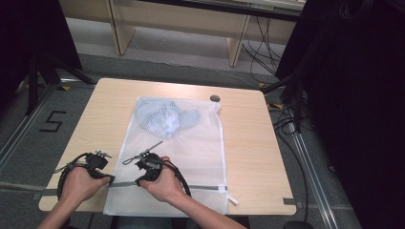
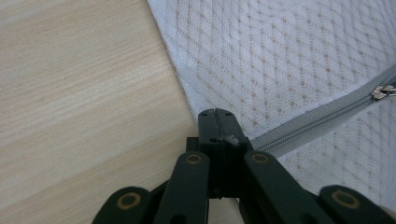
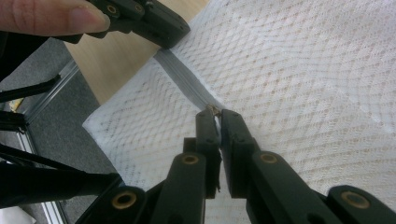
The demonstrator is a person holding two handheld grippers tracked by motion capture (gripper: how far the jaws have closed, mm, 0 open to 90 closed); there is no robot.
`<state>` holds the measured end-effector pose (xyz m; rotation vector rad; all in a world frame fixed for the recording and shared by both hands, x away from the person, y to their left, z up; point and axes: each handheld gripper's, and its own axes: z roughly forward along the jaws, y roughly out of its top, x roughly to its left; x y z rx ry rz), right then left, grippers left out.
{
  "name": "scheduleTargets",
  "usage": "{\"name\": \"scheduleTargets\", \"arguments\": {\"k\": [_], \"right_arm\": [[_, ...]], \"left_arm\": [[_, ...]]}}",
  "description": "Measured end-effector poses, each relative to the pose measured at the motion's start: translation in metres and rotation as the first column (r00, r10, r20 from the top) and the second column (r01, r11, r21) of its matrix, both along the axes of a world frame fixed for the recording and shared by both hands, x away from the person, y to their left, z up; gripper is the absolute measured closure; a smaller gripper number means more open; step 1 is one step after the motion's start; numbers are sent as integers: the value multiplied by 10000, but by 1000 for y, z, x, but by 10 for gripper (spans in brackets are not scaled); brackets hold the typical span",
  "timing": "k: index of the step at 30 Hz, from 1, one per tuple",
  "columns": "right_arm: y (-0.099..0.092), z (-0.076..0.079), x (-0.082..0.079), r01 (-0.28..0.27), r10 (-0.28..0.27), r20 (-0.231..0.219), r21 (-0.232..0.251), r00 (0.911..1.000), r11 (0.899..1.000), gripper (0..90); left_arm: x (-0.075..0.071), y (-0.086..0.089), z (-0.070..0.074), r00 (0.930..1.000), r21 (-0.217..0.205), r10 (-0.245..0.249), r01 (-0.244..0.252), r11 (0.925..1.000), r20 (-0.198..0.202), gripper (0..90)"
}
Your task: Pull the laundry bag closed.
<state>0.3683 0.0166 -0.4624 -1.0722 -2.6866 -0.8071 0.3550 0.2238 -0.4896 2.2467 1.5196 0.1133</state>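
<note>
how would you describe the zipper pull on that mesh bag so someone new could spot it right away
On the wooden table lies a white mesh laundry bag with blue cloth bunched at its far end. A grey zipper crosses the bag's near end. The zipper pull is the small metal tab on that strip, pinched by the right gripper, unlike the strip's end held by the left gripper.

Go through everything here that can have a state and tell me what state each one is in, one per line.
mesh laundry bag: lying flat on the table, near edge overhanging it
zipper: closed along the visible stretch
zipper pull: pinched
blue garment: bunched up inside the bag's far end
left tongs: shut on the zipper's end at the bag's edge
right tongs: shut on the zipper pull
table: bearing the bag
</note>
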Motion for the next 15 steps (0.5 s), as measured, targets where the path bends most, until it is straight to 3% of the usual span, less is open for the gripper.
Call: {"name": "scheduleTargets", "arguments": {"k": [15], "right_arm": [[-1, -1, 1, 73, -72, -106, 17, 9999, 10000, 871]], "left_arm": [[0, -1, 0, 10000, 44, -18, 18, 10000, 44, 898]]}}
